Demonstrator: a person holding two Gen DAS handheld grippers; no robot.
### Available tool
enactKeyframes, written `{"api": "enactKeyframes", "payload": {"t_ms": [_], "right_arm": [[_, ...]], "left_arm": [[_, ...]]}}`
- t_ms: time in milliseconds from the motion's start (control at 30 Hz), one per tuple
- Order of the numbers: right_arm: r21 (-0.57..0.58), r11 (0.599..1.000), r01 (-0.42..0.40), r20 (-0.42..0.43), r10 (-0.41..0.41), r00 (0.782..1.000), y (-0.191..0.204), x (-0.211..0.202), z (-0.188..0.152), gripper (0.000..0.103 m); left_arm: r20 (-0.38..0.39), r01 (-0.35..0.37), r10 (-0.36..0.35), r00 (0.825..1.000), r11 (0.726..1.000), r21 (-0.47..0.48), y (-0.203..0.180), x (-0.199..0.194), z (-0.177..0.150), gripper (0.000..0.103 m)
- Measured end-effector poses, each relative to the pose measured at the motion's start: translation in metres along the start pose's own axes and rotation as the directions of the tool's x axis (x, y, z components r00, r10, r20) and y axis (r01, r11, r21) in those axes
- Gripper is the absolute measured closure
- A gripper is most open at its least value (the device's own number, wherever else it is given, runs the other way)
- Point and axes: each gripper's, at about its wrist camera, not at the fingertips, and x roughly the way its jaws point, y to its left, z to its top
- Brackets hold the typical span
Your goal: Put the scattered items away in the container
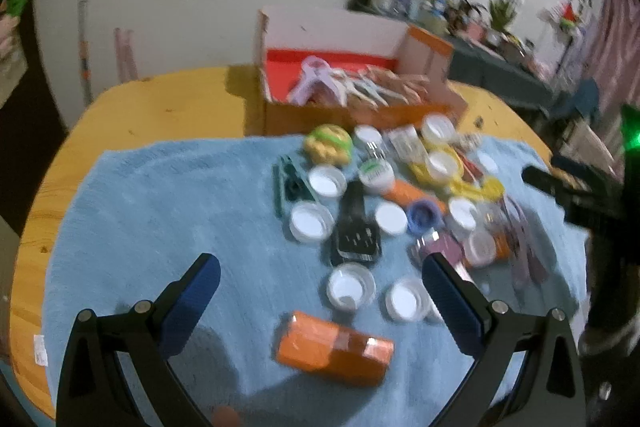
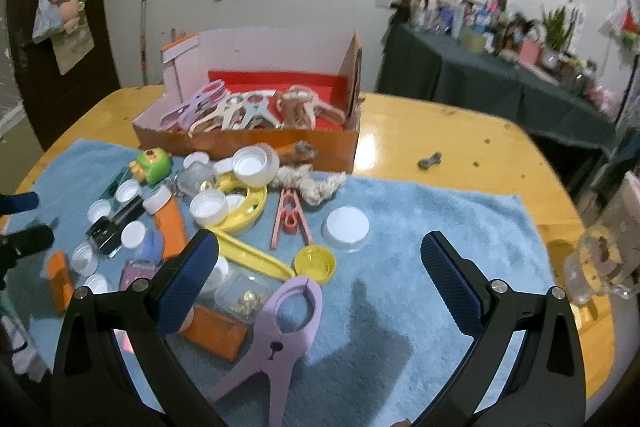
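Observation:
An orange cardboard box [image 2: 248,143] with a red inside stands at the back of the blue towel [image 2: 400,227]; it holds several clothes pegs. It also shows in the left wrist view [image 1: 340,115]. My left gripper [image 1: 320,279] is open and empty above an orange block [image 1: 332,347], with white caps [image 1: 350,287] just ahead. My right gripper [image 2: 320,255] is open and empty above a lilac clothes peg [image 2: 280,327]. A yellow cap [image 2: 315,263], a white lid [image 2: 346,225] and a pink peg [image 2: 290,219] lie ahead of it.
The towel lies on a round wooden table [image 2: 440,131]. A clear glass mug [image 2: 600,263] stands at the table's right edge. A green toy [image 2: 152,165], a black grater [image 1: 354,235], a yellow ring [image 2: 244,207] and a rope knot [image 2: 308,183] lie among the clutter.

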Motion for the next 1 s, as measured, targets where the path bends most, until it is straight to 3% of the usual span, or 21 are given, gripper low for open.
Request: {"api": "enactKeyframes", "payload": {"t_ms": [267, 633, 767, 1000], "right_arm": [[-0.023, 0.996, -0.085, -0.102, 0.082, 0.991, -0.011, 0.009, -0.009, 0.000], [0.026, 0.991, -0.134, -0.186, 0.136, 0.973, -0.017, 0.018, -0.017, 0.000], [0.049, 0.985, -0.163, -0.209, 0.170, 0.963, -0.016, 0.018, -0.020, 0.000], [0.047, 0.987, -0.152, -0.214, 0.159, 0.964, -0.006, 0.016, -0.029, 0.000]], "left_arm": [[-0.148, 0.095, -0.074, 0.986, 0.985, 0.146, -0.013, 0.009, -0.015, 0.006], [-0.243, 0.162, -0.138, 0.960, 0.983, 0.081, -0.003, 0.015, -0.025, 0.007], [-0.243, 0.151, -0.124, 0.962, 0.984, 0.095, -0.005, 0.014, -0.026, 0.007], [-0.257, 0.149, -0.120, 0.959, 0.984, 0.097, -0.005, 0.021, -0.026, 0.013]]}}
